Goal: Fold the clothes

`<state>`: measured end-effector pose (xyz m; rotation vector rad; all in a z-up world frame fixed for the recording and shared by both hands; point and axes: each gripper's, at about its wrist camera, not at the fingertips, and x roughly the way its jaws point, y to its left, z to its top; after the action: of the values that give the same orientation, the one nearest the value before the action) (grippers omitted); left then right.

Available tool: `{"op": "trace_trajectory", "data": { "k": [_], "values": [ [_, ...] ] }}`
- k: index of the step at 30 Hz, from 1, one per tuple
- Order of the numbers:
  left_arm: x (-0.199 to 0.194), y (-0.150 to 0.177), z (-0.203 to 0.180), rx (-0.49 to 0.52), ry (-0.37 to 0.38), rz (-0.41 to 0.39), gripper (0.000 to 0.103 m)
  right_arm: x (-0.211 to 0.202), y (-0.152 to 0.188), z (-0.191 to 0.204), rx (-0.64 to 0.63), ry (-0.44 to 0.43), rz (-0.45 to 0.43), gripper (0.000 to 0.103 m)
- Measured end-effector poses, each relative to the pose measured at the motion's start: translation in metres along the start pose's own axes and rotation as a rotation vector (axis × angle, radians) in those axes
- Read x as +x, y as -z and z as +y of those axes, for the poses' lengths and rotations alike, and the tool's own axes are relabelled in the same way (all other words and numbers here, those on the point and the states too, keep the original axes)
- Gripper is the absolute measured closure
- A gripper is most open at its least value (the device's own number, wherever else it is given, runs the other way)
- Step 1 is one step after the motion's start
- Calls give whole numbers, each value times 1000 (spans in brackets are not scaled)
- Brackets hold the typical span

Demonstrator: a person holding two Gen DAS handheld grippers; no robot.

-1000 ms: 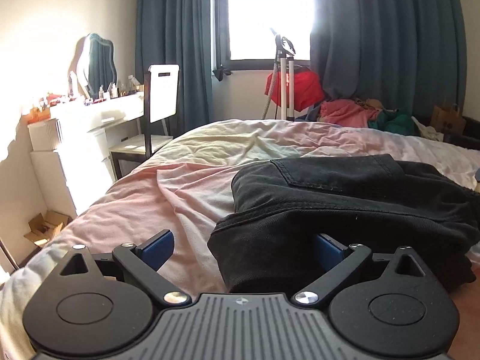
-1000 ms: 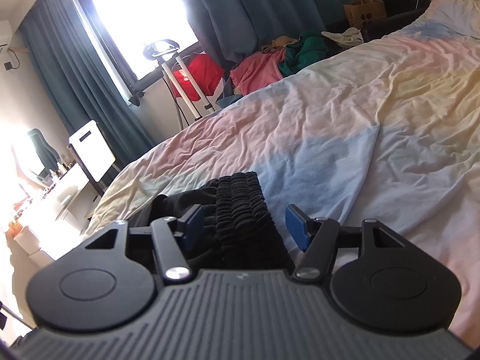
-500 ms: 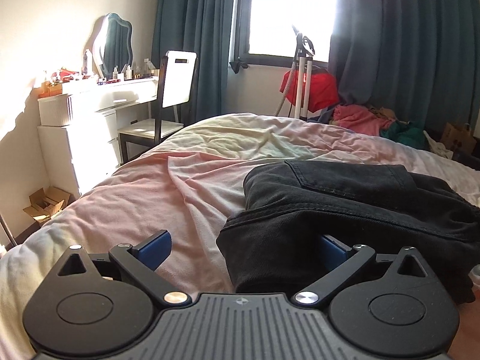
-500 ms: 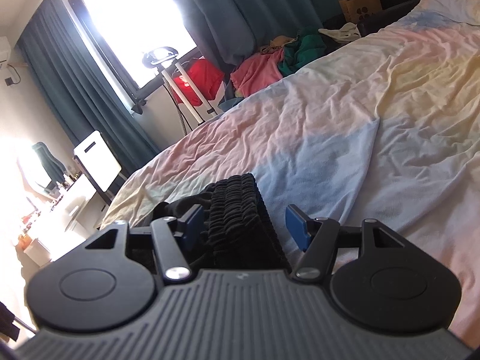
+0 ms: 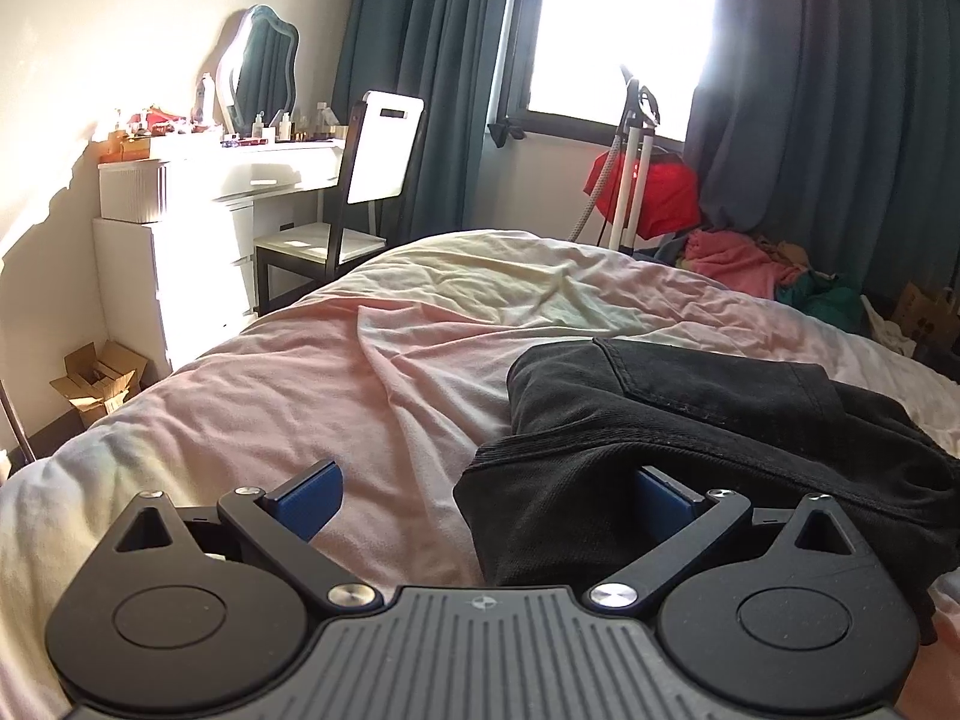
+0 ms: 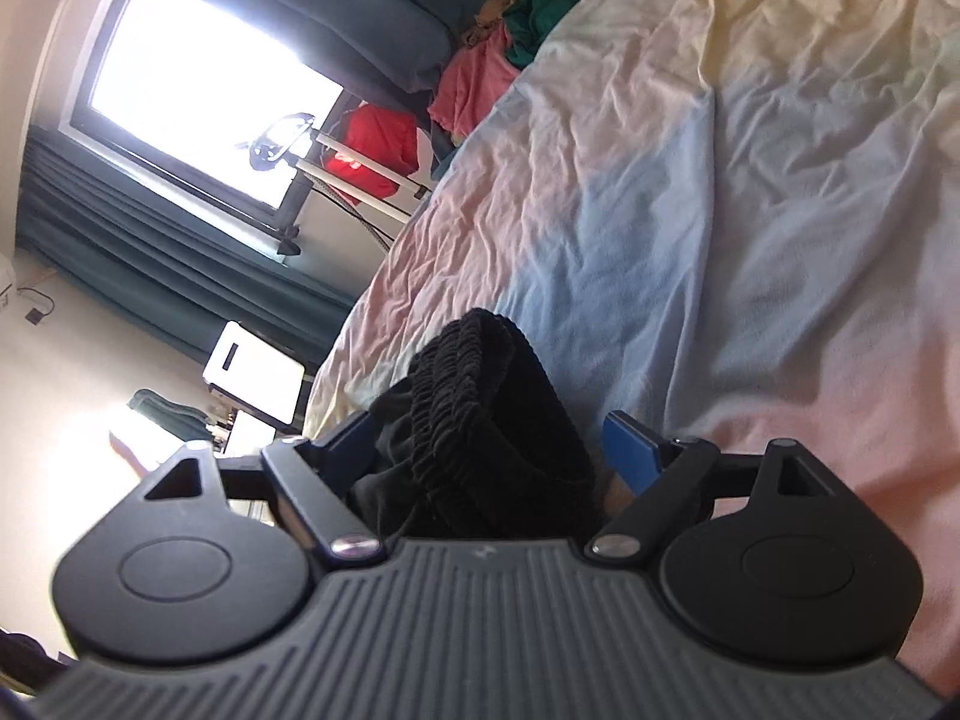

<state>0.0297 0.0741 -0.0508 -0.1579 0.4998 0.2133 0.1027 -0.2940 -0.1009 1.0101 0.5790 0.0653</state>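
Observation:
A black garment [image 5: 690, 420] with a stitched pocket lies bunched on the pastel bedsheet [image 5: 360, 372]. My left gripper [image 5: 486, 501] is open at its near left edge. Its right finger sits tucked under the cloth's fold, while its left finger [image 5: 306, 501] is over bare sheet. In the right wrist view the garment's ribbed elastic waistband [image 6: 474, 384] stands bunched between the fingers of my right gripper [image 6: 489, 447]. That gripper is open and tilted sideways, low over the bedsheet [image 6: 750, 240].
A white dresser [image 5: 228, 180] with a mirror and a chair [image 5: 384, 144] stand left of the bed. A cardboard box [image 5: 96, 384] is on the floor. A steamer stand [image 5: 630, 180] and a pile of clothes [image 5: 738, 258] sit under the curtained window.
The right gripper has rolled sideways, so its view of the room is tilted, with the waistband still between its fingers. The left gripper has turned a little to the left, finger spacing unchanged.

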Motion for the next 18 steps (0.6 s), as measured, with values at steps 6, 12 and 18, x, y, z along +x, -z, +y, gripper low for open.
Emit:
{"op": "trace_trajectory", "data": {
  "k": [6, 12, 18],
  "values": [
    [-3, -1, -1, -1, -11, -5, 1, 18, 14, 12, -87, -4, 51, 14],
    [-3, -1, 0, -9, -12, -6, 1, 49, 25, 5, -115, 62, 133, 12],
    [-1, -3, 7, -53, -21, 2, 1, 71, 27, -17, 16, -38, 221, 8]
  ]
}}
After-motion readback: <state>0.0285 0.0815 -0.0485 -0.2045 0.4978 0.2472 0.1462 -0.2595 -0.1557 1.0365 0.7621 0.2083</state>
